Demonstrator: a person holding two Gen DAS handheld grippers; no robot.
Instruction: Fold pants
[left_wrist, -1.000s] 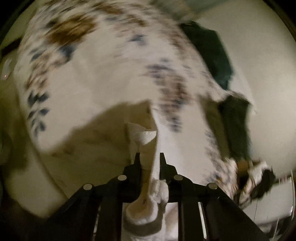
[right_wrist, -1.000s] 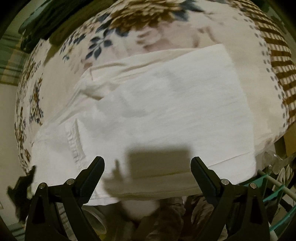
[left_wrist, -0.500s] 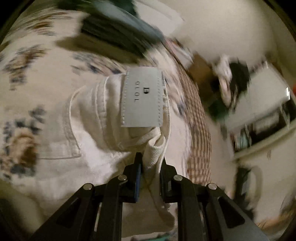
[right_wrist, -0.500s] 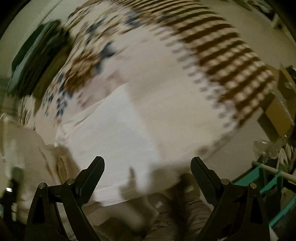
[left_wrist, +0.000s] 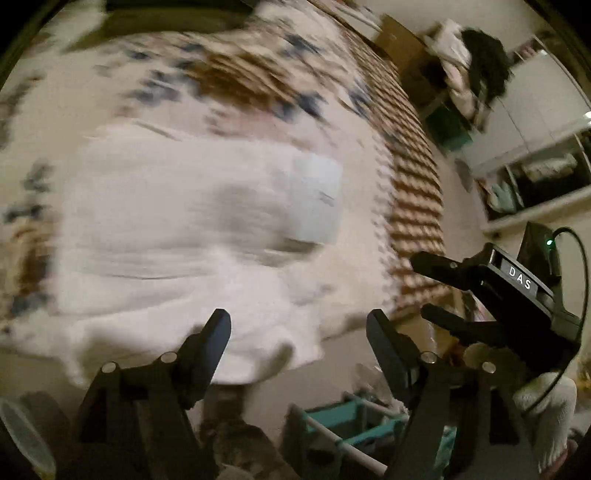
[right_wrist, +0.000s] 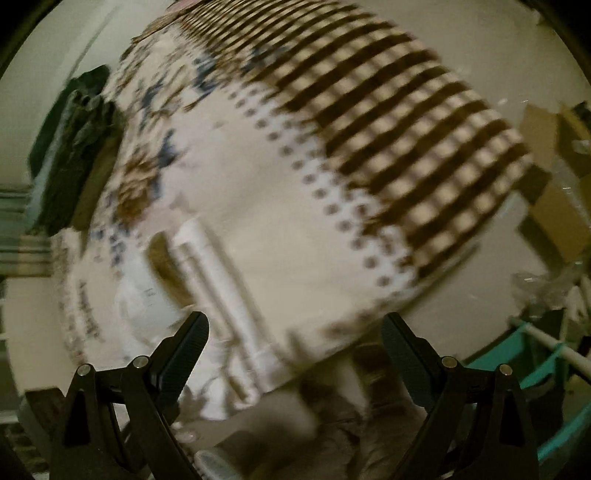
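Observation:
The white pants (left_wrist: 177, 236) lie folded in a blurred block on the floral bedspread (left_wrist: 236, 77), a grey waist label (left_wrist: 317, 199) on top at the right. My left gripper (left_wrist: 297, 328) is open and empty just above the fold's near edge. My right gripper (right_wrist: 293, 334) is open and empty over the bed's near edge; it also shows in the left wrist view (left_wrist: 428, 288) at the right. In the right wrist view the pants (right_wrist: 207, 295) show at lower left, blurred.
The bedspread has a brown checked border (right_wrist: 406, 129). Dark clothes (right_wrist: 70, 155) lie at the bed's far left. A teal rack (left_wrist: 351, 428) stands below the bed edge. Cardboard boxes (right_wrist: 554, 184) and shelves (left_wrist: 535, 177) stand to the right.
My left gripper has let go of the waistband and opened; the pants now lie flat on the bed. Both grippers have swung right and back from the bed.

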